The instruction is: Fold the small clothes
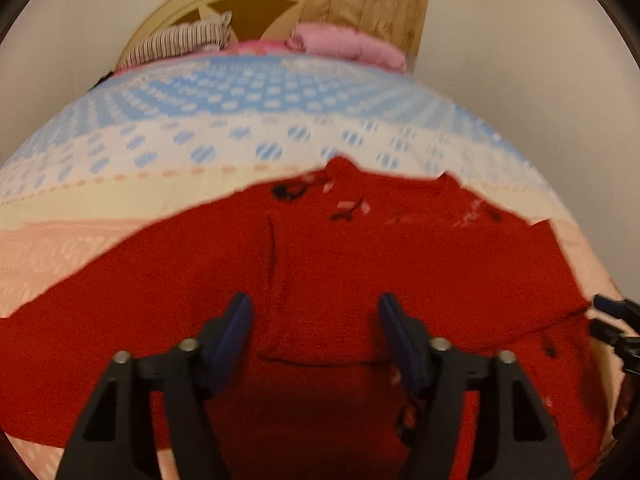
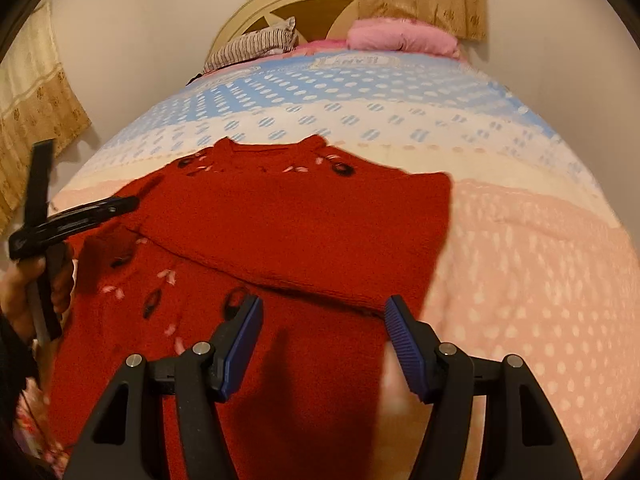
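Across the near end of the bed (image 2: 540, 280), on the pink part of the cover: red knitted sweater (image 2: 304, 224), spread flat, neckline toward the striped pillow (image 2: 256, 46). One side panel already laid over the body, its hem running slantwise across the sweater, presumably a first fold made to narrow the garment. Left gripper (image 1: 316, 316) poised over the sweater's middle, jaws partly apart, nothing between the pads, cloth only beneath. Right gripper (image 2: 324, 320) at the sweater's near right edge, beside the folded hem, jaws likewise partly apart and empty. Both tilted down toward the cloth, likely lining up for the next pinch. Left view blurred; contact with the knit not determinable.
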Motion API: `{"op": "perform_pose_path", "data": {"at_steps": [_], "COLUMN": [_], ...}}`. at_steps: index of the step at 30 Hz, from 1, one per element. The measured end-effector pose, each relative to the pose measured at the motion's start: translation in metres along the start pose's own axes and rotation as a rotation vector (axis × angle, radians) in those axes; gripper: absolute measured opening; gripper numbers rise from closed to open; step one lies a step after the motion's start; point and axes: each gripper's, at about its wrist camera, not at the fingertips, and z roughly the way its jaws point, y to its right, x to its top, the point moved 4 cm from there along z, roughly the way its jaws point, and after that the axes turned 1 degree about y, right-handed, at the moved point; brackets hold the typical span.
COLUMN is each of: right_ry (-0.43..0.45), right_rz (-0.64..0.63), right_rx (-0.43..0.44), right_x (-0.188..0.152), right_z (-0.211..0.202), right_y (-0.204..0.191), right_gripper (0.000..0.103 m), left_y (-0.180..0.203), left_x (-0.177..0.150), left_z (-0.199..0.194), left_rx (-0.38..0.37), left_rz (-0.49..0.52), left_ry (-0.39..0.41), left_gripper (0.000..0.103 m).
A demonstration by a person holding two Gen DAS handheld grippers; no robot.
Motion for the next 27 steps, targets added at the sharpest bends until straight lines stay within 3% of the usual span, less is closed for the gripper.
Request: {"op": "perform_pose_path", "data": {"at_steps": [1,2,3,4,10,14,17,20,25,27], "right_ry": [0.009,0.016,0.021,0.023,0.051,0.048,0.056,0.026,-0.015,-0.007], "right_rz": [-0.009,-0.016,-0.018,-0.019,-0.009,-0.017,-0.054,-0.131,-0.251,-0.267], "right_rx": [-0.02,-0.036,-0.042,-0.041,-0.033,-0.042,-0.054,-0.089,-0.18,-0.222], "right_x": [0.0,0.0,-0.001,-0.001,-0.002,0.0,0.004,0.005,0.007,0.01], "right_z": [-0.001,-0.001,-0.002,-0.002,-0.003,0.0,-0.001,0.008,0.032,0.035], "right_y": [0.001,0.004,0.006,0.008,0.012,0.009,0.002,-0.007,-0.014,-0.012], "right_gripper": [0.064,0.064,0.064,0.064,0.064,0.064,0.065,0.08,0.08,0.069], "left_y": [0.001,0.001,0.0,0.0,0.005,0.004,-0.006,-0.014,-0.018,-0.018], "left_x": [-0.001,-0.002,-0.001,0.0,-0.001,-0.008,-0.008,-0.002,0.006,0.007], "left_z": [0.005,0.005,0.001,-0.004,-0.051,-0.051,-0.05,-0.043,-0.028,-0.029], "left_rx": [-0.012,-0.008,-0.002,-0.025,-0.128,-0.119,-0.132,-0.134,-0.171,-0.183], "left_rz": [-0.006,-0.008,-0.008,-0.012,-0.047,-0.029,-0.073,-0.097,-0.138,-0.147], "left_ry": [-0.019,-0.02,-0.007,0.006,0.094,0.074,0.07,0.07,0.045,0.045], "left_gripper": [0.054,0.041,0.013,0.006,0.005,0.005,0.005,0.005,0.005,0.004]}}
